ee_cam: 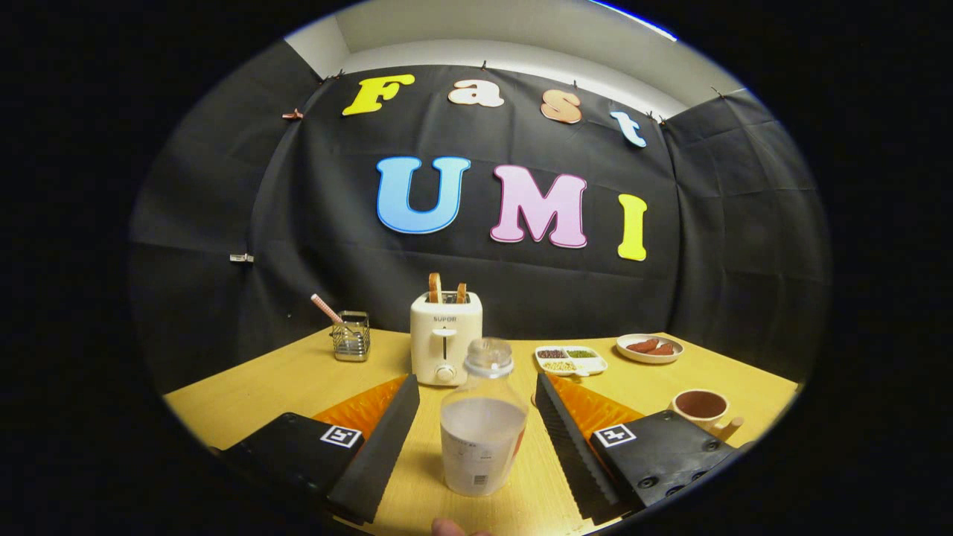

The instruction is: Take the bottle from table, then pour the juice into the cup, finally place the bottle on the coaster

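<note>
A clear plastic bottle [482,420] with pale juice in its lower half stands upright on the wooden table [283,383], between my two fingers. My gripper [476,439] is open: the left finger [380,439] and the right finger [569,447] each stand a little apart from the bottle's sides. A cup [700,408] with a dark inside and a handle sits on the table to the right, just past the right finger. Something pale shows behind the bottle's right side at the right finger; I cannot tell whether it is the coaster.
A white toaster [445,335] with toast slices stands just beyond the bottle. A wire basket [351,336] with a striped stick sits at the back left. A divided dish [570,360] of beans and a plate [649,348] of sausages lie at the back right.
</note>
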`<action>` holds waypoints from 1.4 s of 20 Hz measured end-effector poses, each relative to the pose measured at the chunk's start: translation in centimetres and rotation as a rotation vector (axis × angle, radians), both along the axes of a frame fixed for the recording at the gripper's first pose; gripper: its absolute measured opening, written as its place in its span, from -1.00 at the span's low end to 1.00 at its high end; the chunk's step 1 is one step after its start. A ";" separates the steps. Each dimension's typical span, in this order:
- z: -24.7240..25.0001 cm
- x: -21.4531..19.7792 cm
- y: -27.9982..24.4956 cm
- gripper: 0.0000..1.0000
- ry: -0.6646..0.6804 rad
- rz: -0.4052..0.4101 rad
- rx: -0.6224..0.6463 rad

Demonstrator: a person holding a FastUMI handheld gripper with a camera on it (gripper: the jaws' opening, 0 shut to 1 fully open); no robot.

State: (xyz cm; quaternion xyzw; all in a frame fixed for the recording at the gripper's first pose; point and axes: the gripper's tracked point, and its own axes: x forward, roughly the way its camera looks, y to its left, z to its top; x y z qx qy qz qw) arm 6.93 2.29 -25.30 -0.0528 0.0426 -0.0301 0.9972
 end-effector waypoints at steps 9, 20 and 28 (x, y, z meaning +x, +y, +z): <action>-3.8 0.9 -0.7 0.94 0.022 -0.032 0.036; -4.6 1.6 -1.2 0.53 0.070 -0.046 0.077; 1.2 0.6 -2.4 0.52 0.060 -0.050 0.176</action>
